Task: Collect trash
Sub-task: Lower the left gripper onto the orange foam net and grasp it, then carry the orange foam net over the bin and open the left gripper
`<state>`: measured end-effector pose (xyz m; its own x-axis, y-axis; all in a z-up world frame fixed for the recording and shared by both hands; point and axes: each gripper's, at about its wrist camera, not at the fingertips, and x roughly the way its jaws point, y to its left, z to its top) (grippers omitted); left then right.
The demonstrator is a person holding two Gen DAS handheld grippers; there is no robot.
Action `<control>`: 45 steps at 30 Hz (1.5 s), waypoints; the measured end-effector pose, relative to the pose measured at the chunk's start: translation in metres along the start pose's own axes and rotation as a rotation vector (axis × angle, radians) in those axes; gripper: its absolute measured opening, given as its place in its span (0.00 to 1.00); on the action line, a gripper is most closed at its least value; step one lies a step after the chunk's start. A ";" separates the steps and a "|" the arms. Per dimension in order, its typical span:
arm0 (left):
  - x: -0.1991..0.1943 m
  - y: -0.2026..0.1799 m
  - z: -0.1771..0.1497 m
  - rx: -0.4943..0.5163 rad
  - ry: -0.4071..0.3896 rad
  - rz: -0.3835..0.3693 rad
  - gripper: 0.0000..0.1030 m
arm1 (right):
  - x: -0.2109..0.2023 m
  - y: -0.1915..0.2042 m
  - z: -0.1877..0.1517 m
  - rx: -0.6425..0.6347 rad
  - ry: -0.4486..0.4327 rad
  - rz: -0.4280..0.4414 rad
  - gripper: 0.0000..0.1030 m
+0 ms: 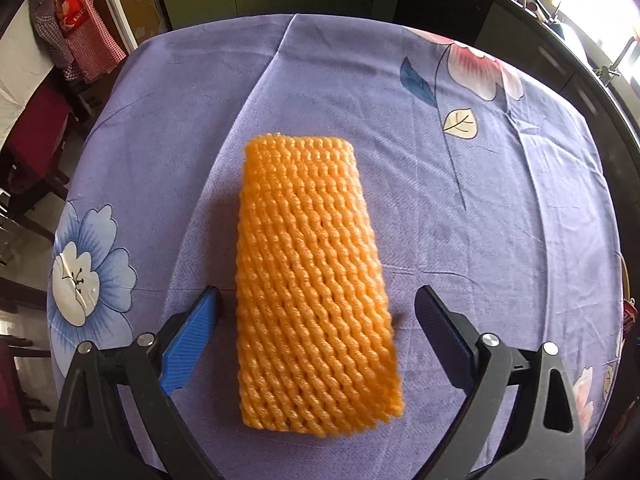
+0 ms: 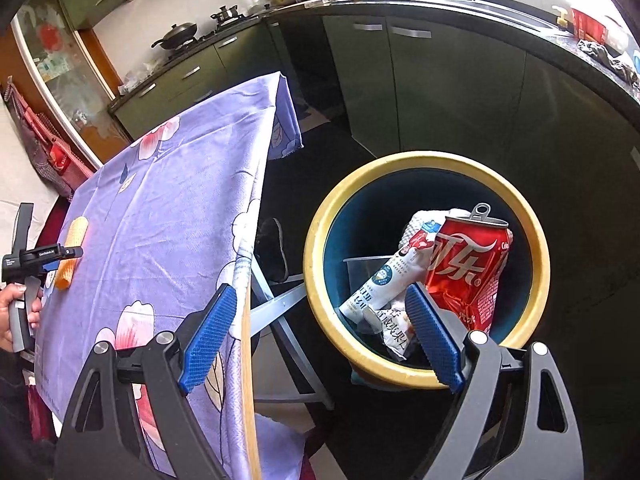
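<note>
An orange foam fruit net (image 1: 312, 280) lies flat on the purple flowered tablecloth (image 1: 460, 208). My left gripper (image 1: 318, 298) stands open astride its near half, one finger on each side, the pads not touching it. The right wrist view shows the same net (image 2: 72, 252) far left on the table with the left gripper (image 2: 60, 256) over it, held by a hand (image 2: 16, 312). My right gripper (image 2: 320, 296) is open and empty above the gap between the table edge and a yellow-rimmed bin (image 2: 536, 264). In the bin lie a crushed red can (image 2: 468, 268) and white wrappers (image 2: 380, 288).
The bin stands on the dark floor beside the table's folding metal legs (image 2: 280, 308). Dark green kitchen cabinets (image 2: 440, 92) curve behind it, with a worktop full of dishes above. Red chairs (image 1: 36, 136) stand at the table's left side.
</note>
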<state>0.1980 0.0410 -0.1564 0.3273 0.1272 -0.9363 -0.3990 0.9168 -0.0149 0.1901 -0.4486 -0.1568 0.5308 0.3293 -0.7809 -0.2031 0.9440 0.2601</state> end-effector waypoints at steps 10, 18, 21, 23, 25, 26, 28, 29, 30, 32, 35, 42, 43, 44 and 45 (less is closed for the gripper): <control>-0.007 0.013 0.017 0.016 0.006 -0.003 0.53 | 0.001 0.002 -0.001 -0.004 -0.006 0.016 0.83; -0.028 0.022 0.018 0.045 -0.006 -0.052 0.25 | -0.001 0.003 -0.001 -0.002 -0.011 0.012 0.83; -0.036 0.020 0.014 0.070 -0.009 -0.063 0.18 | -0.002 0.006 -0.001 -0.006 -0.012 0.012 0.83; -0.043 0.017 0.007 0.091 -0.015 -0.078 0.15 | -0.002 0.009 -0.001 -0.010 -0.011 0.013 0.83; -0.053 0.010 0.000 0.122 -0.036 -0.090 0.14 | -0.003 0.011 -0.001 -0.015 -0.011 0.010 0.83; -0.058 0.008 -0.003 0.139 -0.050 -0.095 0.14 | -0.004 0.012 -0.001 -0.016 -0.011 0.008 0.83; -0.076 -0.003 -0.012 0.187 -0.090 -0.102 0.14 | -0.006 0.012 -0.001 -0.017 -0.013 -0.003 0.83; -0.083 -0.008 -0.016 0.211 -0.108 -0.109 0.14 | -0.007 0.011 -0.002 -0.016 -0.015 -0.009 0.83; -0.095 -0.018 -0.021 0.248 -0.131 -0.128 0.14 | -0.009 0.010 -0.003 -0.012 -0.017 -0.021 0.83; -0.111 -0.037 -0.028 0.303 -0.160 -0.160 0.14 | -0.013 0.007 -0.006 0.002 -0.021 -0.040 0.83; -0.140 -0.073 -0.043 0.430 -0.209 -0.231 0.14 | -0.021 -0.002 -0.012 0.035 -0.029 -0.057 0.83; -0.170 -0.186 -0.062 0.724 -0.224 -0.424 0.14 | -0.048 -0.021 -0.036 0.085 -0.069 -0.125 0.84; -0.169 -0.202 -0.062 0.752 -0.215 -0.440 0.14 | -0.052 -0.025 -0.038 0.092 -0.075 -0.130 0.84; -0.168 -0.221 -0.064 0.786 -0.205 -0.455 0.14 | -0.055 -0.027 -0.041 0.098 -0.080 -0.134 0.85; -0.166 -0.243 -0.064 0.824 -0.199 -0.471 0.14 | -0.058 -0.031 -0.043 0.104 -0.084 -0.135 0.85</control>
<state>0.1859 -0.2276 -0.0203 0.4689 -0.3286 -0.8198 0.5110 0.8580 -0.0516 0.1307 -0.4977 -0.1441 0.6156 0.1955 -0.7634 -0.0413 0.9754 0.2165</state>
